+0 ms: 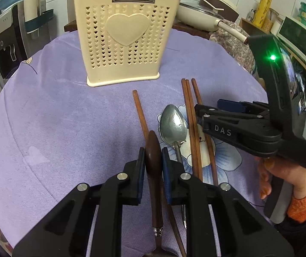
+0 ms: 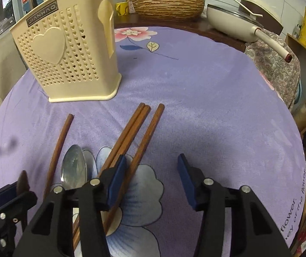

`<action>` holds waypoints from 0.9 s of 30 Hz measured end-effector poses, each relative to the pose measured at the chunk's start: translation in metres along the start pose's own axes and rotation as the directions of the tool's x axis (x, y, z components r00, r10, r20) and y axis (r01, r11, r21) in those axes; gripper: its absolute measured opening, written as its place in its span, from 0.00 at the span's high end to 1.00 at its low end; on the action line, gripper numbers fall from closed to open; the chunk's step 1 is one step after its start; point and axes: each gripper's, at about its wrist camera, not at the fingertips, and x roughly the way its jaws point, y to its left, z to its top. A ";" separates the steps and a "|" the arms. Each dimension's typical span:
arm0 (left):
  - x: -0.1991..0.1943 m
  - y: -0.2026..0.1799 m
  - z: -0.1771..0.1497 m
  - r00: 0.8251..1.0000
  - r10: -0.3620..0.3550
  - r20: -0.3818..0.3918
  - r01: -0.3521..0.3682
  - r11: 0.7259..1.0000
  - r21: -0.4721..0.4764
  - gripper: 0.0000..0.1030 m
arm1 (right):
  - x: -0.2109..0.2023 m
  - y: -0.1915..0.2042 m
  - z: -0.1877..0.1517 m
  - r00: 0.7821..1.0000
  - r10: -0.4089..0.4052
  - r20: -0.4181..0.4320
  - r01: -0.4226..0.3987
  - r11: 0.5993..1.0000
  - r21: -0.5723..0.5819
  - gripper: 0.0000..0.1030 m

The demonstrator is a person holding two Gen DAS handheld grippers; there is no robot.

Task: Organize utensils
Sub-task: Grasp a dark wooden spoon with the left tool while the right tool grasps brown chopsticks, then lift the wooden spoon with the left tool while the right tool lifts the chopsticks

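Note:
My left gripper [image 1: 153, 156] is shut on a dark wooden spoon [image 1: 153, 160], held by its bowl just above the purple cloth. A metal spoon [image 1: 173, 126] and three brown chopsticks [image 1: 192, 124] lie to its right; a single chopstick [image 1: 140, 113] lies to its left. The cream perforated utensil holder [image 1: 122, 40] stands upright beyond them. My right gripper [image 2: 150, 171] is open and empty, low over the three chopsticks [image 2: 135, 137], its left finger pad [image 2: 116, 177] between them. The metal spoon [image 2: 74, 167] and the holder [image 2: 67, 51] also show in the right wrist view.
The round table wears a purple floral cloth [image 2: 206, 98]. Behind it are a cream pan with a long handle [image 2: 234, 21], a woven basket [image 2: 168, 4], a yellow mug [image 2: 121, 8] and a water dispenser [image 1: 5, 42]. A microwave [image 1: 298, 38] stands at the right.

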 end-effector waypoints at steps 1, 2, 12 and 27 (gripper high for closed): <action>0.000 0.002 0.001 1.000 -0.001 0.002 0.001 1.000 -0.007 0.85 | 0.002 0.000 0.002 1.000 0.001 0.000 -0.001 1.000 0.002 0.56; -0.001 0.004 0.001 1.000 0.000 0.002 0.000 1.000 -0.010 0.85 | 0.004 0.001 0.006 1.000 -0.001 0.000 0.001 1.000 0.003 0.58; -0.011 0.013 0.007 1.000 0.008 0.029 -0.007 0.999 -0.037 0.85 | 0.027 0.003 0.038 1.000 -0.010 0.001 0.010 0.999 0.045 0.75; -0.019 0.028 0.015 0.996 0.044 0.083 -0.038 0.996 -0.078 0.85 | 0.026 -0.003 0.039 0.996 0.081 0.036 -0.085 0.990 0.116 0.91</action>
